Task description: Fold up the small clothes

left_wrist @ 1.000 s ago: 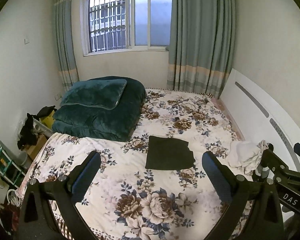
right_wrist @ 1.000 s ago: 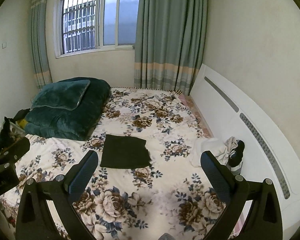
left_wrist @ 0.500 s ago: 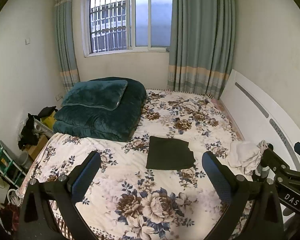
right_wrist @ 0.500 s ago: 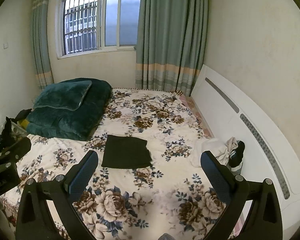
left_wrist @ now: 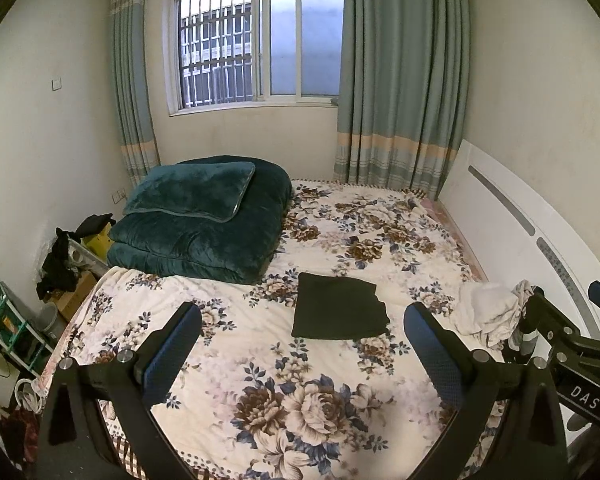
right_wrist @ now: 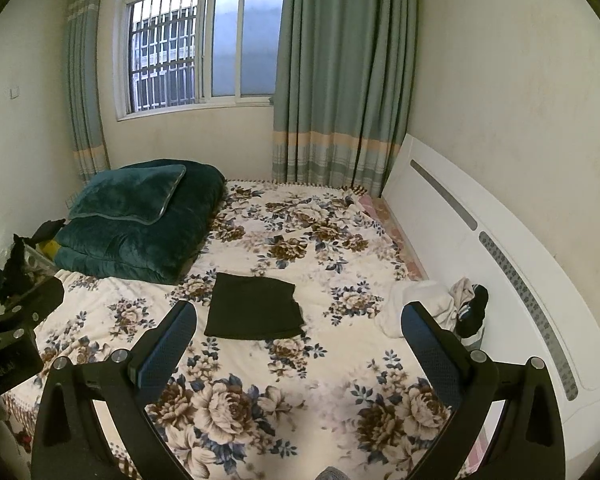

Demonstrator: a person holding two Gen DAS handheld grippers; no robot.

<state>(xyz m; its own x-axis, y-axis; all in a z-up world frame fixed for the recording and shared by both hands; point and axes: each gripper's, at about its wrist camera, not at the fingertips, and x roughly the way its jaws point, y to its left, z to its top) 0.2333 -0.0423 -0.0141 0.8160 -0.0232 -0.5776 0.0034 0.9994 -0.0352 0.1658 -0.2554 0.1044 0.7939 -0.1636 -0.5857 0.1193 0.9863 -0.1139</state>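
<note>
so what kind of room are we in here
A home bedroom, by the look of it: a bed under a floral cover with a white headboard, a folded dark green quilt at its far corner, and a barred window hung with green curtains.

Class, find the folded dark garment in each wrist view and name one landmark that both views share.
Left wrist: the dark garment lies just right of centre on the floral bed, between the open fingers.
Right wrist: the dark garment lies left of centre, near the left finger.
Shared landmark: the green quilt beyond it to the left, by the window.
</note>
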